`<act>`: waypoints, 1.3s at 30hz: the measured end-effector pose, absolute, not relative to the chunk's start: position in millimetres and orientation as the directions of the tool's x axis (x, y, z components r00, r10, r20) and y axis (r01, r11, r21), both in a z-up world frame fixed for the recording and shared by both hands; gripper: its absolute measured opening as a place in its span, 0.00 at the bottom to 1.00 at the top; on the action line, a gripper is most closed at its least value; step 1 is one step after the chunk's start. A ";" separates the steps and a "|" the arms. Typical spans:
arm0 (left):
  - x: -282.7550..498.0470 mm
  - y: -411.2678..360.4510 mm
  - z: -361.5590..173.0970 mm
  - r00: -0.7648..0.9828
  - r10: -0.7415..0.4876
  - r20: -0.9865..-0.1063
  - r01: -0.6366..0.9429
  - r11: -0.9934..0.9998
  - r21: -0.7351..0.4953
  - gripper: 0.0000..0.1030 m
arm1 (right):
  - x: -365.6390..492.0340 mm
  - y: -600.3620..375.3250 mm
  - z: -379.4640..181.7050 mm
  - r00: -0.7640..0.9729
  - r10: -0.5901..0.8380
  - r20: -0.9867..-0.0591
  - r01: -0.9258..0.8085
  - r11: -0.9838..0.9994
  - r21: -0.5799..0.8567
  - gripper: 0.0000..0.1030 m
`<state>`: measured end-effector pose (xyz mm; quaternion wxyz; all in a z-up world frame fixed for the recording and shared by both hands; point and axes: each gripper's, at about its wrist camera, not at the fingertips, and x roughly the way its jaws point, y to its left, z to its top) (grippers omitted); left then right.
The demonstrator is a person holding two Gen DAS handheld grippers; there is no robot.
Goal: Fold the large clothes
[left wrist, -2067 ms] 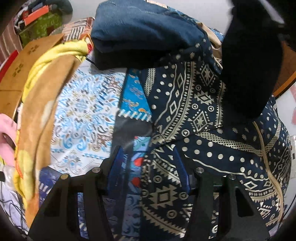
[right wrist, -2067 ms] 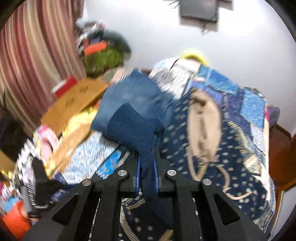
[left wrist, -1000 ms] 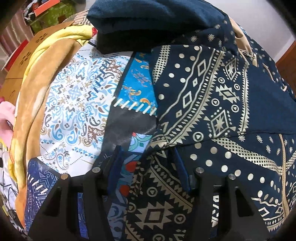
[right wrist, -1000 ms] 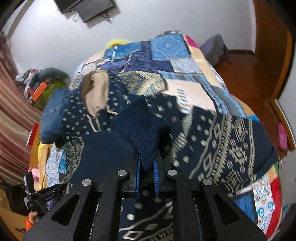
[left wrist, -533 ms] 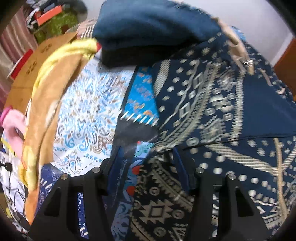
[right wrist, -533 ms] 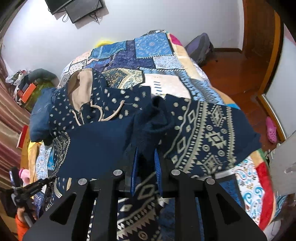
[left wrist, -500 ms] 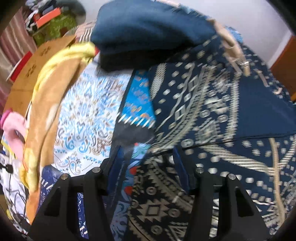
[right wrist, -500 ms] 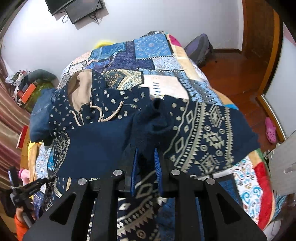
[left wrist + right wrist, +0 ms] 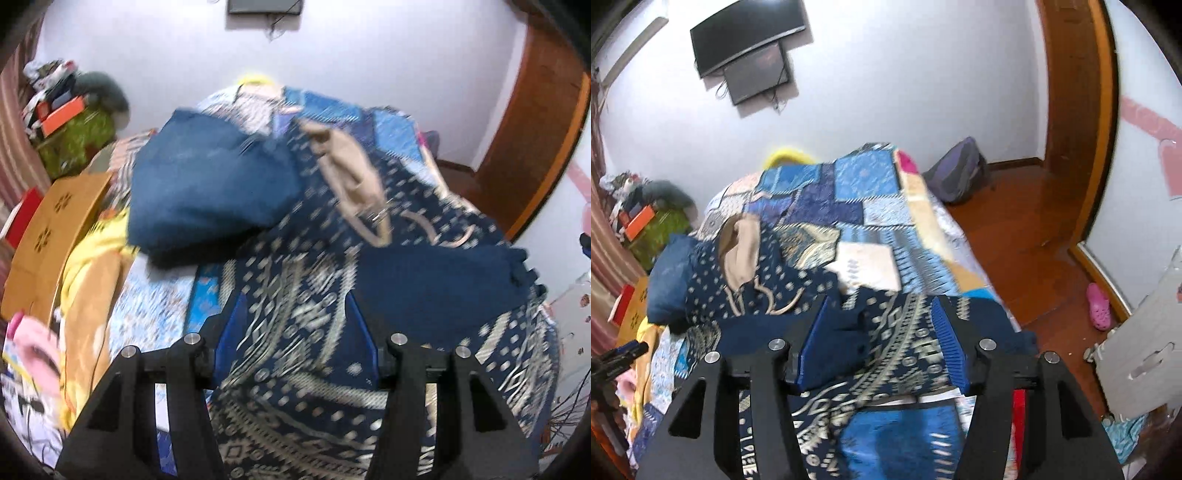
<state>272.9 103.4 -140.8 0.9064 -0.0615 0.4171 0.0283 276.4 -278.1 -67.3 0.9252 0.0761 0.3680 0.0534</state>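
So the big dark blue hoodie [image 9: 897,332] with cream dots and shapes lies spread out on the bed [image 9: 871,206], on top of the blue patchwork quilt — its tan-lined hood [image 9: 740,254] points toward the far wall. One sleeve with a plain blue cuff [image 9: 517,273] is laid across the body, so the first fold looks done. The rest looks not done yet: the other side, and folding the body in half, are probably still to come. The right tongs [image 9: 879,343] have just been opening, and now they stand about half open above the hoodie with nothing pinched; the cloth shows between the blue pads but they do not press it. The left tongs [image 9: 295,332] are about half open too, over the patterned front, holding nothing. A folded blue pile of clothes [image 9: 207,192] sits just beside the hood, touching it, so some folding may be finished already. That picture is blurry. As for words — I can find no brand, label or writing to read anywhere. The brown board [image 9: 55,221] by the bed has only little flower-shaped marks on it.
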 end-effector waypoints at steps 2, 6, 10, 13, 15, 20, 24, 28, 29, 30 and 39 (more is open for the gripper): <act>281.9 93.1 -132.4 0.669 -0.020 -0.743 -0.072 0.993 -0.092 0.53 | 274.9 -291.0 -66.7 0.727 0.142 -0.672 -0.017 0.982 0.189 0.51; 300.5 73.8 -124.1 0.682 -0.072 -0.728 -0.019 0.993 -0.116 0.53 | 273.4 -316.7 -76.0 0.717 0.116 -0.687 0.047 0.976 0.213 0.51; 317.8 53.8 -129.9 0.667 -0.116 -0.736 0.024 0.991 -0.135 0.54 | 278.4 -343.8 -100.3 0.671 0.135 -0.729 0.116 0.952 0.282 0.51; 329.2 40.1 -141.7 0.642 -0.139 -0.754 0.049 0.989 -0.141 0.54 | 288.7 -362.4 -130.0 0.596 0.211 -0.775 0.170 0.910 0.379 0.51; 334.1 32.7 -151.0 0.621 -0.155 -0.769 0.062 0.987 -0.149 0.54 | 292.0 -371.4 -146.2 0.561 0.257 -0.787 0.202 0.879 0.432 0.51; 347.2 17.3 -182.8 0.537 -0.199 -0.820 0.085 0.980 -0.181 0.54 | 303.5 -384.9 -187.3 0.490 0.360 -0.794 0.281 0.797 0.534 0.52; 356.6 7.9 -207.0 0.473 -0.231 -0.850 0.091 0.973 -0.214 0.54 | 314.1 -389.0 -208.2 0.471 0.393 -0.790 0.329 0.752 0.571 0.52; 365.0 -0.2 -226.0 0.423 -0.238 -0.874 0.098 0.971 -0.217 0.54 | 326.5 -393.9 -215.8 0.472 0.400 -0.786 0.349 0.734 0.583 0.51; 366.8 -2.3 -230.8 0.413 -0.241 -0.878 0.097 0.970 -0.221 0.54 | 329.9 -394.4 -217.4 0.469 0.401 -0.787 0.349 0.734 0.582 0.51; 367.8 -3.5 -234.1 0.408 -0.243 -0.880 0.094 0.970 -0.224 0.54 | 333.7 -394.1 -218.9 0.467 0.395 -0.791 0.348 0.740 0.575 0.51; 364.8 -0.9 -248.3 0.450 -0.208 -0.868 0.040 0.976 -0.213 0.64 | 343.3 -399.5 -222.0 0.487 0.311 -0.816 0.373 0.771 0.517 0.15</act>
